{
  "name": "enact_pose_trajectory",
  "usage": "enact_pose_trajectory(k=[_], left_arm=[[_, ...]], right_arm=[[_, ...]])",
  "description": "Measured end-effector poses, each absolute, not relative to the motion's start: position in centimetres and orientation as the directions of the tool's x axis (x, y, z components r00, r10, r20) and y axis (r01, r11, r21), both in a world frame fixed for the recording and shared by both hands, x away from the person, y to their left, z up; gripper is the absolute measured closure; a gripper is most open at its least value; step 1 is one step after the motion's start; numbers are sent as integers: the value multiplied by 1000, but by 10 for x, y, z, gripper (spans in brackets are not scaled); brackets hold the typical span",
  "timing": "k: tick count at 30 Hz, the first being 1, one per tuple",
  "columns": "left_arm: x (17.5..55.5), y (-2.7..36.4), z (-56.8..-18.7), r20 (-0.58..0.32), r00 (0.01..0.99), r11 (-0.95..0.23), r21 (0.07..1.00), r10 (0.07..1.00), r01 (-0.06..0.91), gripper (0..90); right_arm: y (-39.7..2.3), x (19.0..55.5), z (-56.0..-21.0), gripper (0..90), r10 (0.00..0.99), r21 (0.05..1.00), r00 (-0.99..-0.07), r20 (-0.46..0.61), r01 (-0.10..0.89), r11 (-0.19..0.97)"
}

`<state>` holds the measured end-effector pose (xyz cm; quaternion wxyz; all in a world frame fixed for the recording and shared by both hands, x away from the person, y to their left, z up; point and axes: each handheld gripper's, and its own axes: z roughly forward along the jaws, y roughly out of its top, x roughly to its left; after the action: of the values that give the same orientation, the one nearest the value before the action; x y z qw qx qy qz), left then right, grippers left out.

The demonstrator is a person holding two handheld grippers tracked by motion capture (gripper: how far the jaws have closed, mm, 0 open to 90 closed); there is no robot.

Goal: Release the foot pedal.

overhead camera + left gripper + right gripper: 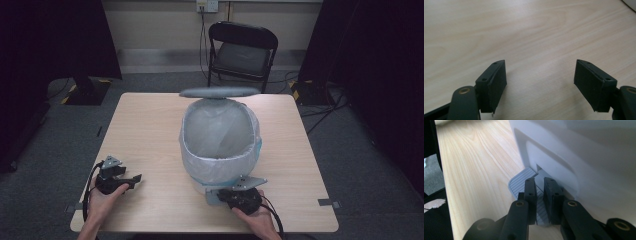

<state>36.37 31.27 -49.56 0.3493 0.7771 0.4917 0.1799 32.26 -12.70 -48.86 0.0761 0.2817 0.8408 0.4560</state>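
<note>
Pressing down on the grey pedal [524, 185] at the bin's [220, 150] near base, the right gripper [539, 192] is keeping its jaws nearly together. Left of the bin, the left gripper [540, 75] is resting wide apart over bare table [150, 125], holding nothing, near the table's front edge.

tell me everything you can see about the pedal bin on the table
The pedal bin is a pale, plastic-looking, rounded bin standing upright on the wooden table, right of centre. Its grey lid is raised at the far side. A translucent liner bag is folded over the rim, and the inside looks empty. At its near base a grey ribbed foot pedal sticks out, with the right gripper resting on it, jaws nearly together.
</note>
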Motion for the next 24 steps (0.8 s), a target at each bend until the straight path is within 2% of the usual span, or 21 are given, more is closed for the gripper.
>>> enact_pose_trajectory(k=[2, 6, 17, 24], left_arm=[[363, 311, -496, -32, 453, -296, 714, 891, 634, 249], [357, 306, -502, -14, 421, -267, 753, 907, 601, 235], [357, 306, -502, -12, 419, -267, 753, 908, 601, 232], [357, 306, -502, -13, 419, -267, 753, 908, 601, 232]], right_arm=[[-129, 323, -486, 809, 541, 818, -830, 138, 404, 410], [-131, 322, -482, 794, 538, 834, -831, 142, 393, 387], [-139, 317, -479, 714, 556, 823, -818, 147, 413, 391], [-147, 314, -477, 711, 569, 813, -810, 140, 422, 401]])
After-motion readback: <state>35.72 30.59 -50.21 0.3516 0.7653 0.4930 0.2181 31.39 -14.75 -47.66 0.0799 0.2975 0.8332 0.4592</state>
